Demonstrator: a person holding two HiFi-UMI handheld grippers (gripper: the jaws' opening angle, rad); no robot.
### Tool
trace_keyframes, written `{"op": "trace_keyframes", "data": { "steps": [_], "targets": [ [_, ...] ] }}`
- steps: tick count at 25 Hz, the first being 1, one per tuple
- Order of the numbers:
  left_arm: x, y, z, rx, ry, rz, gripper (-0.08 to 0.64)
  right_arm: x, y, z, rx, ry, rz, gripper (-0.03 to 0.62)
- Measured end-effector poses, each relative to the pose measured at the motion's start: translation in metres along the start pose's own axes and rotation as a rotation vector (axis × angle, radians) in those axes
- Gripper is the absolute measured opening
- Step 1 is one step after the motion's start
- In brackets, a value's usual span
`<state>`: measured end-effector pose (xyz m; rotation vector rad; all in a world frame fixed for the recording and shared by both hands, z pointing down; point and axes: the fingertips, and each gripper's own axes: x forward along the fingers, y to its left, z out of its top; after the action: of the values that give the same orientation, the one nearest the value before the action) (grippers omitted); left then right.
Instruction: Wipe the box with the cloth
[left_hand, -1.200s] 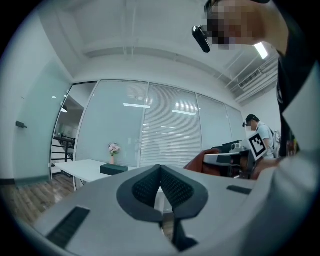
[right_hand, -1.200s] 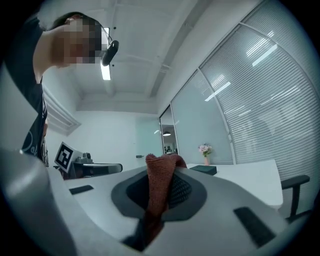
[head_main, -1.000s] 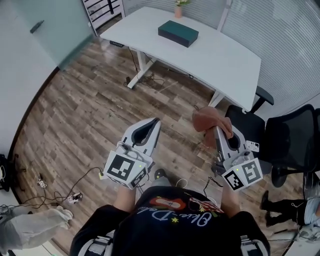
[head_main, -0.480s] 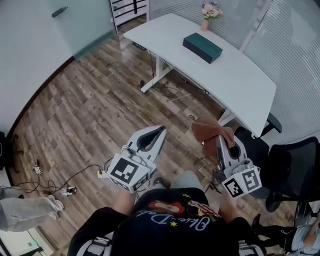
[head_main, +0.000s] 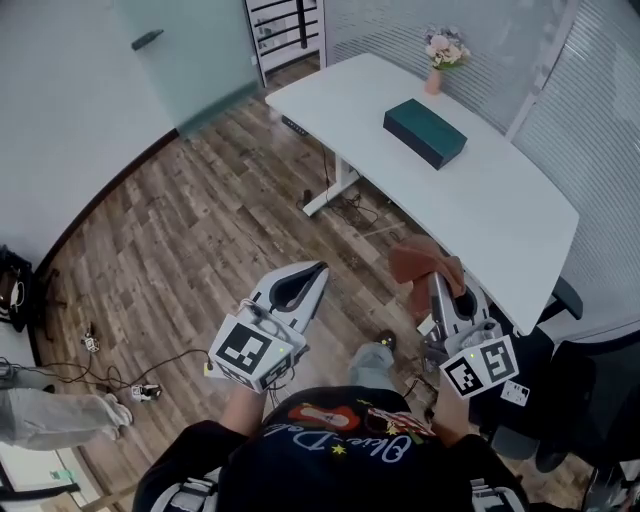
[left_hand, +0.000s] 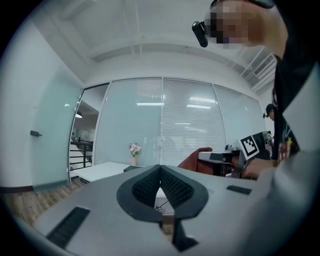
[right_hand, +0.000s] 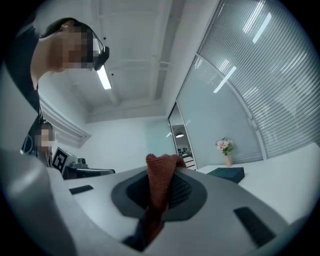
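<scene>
One dark box (head_main: 425, 133) is set flat on the white desk (head_main: 500, 210), near one flower vase (head_main: 440, 62). One brown cloth (head_main: 424, 264) is clamped in the right gripper (head_main: 437, 282), just off the desk's near edge. The left gripper (head_main: 317, 271) is closed on nothing, further off the desk.

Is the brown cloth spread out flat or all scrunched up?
Scrunched up: the cloth bunches in the shut jaws of the right hand-held gripper.

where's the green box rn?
Head view, upper right: the dark green rectangular box lies on the white table, near the pink flower vase.
</scene>
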<state>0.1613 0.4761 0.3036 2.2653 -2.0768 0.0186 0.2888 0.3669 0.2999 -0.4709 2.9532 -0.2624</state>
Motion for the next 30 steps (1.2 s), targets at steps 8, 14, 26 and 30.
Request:
{"op": "trace_keyframes", "data": {
  "steps": [8,14,26,30],
  "targets": [
    [0.087,0.026,0.015,0.034,0.015,0.052,0.003,0.055,-0.088,0.012,0.037,-0.022,0.044,0.025],
    [0.133,0.041,0.027,-0.012,-0.009,0.063,0.003,0.08,-0.124,0.026,0.021,-0.01,0.076,0.025],
    [0.266,0.012,0.021,0.018,0.006,-0.019,0.003,0.075,-0.236,0.03,0.052,-0.015,0.037,0.025],
    [0.286,0.008,0.019,0.036,0.025,-0.022,0.003,0.079,-0.26,0.029,0.073,-0.027,0.034,0.025]
  ]
}}
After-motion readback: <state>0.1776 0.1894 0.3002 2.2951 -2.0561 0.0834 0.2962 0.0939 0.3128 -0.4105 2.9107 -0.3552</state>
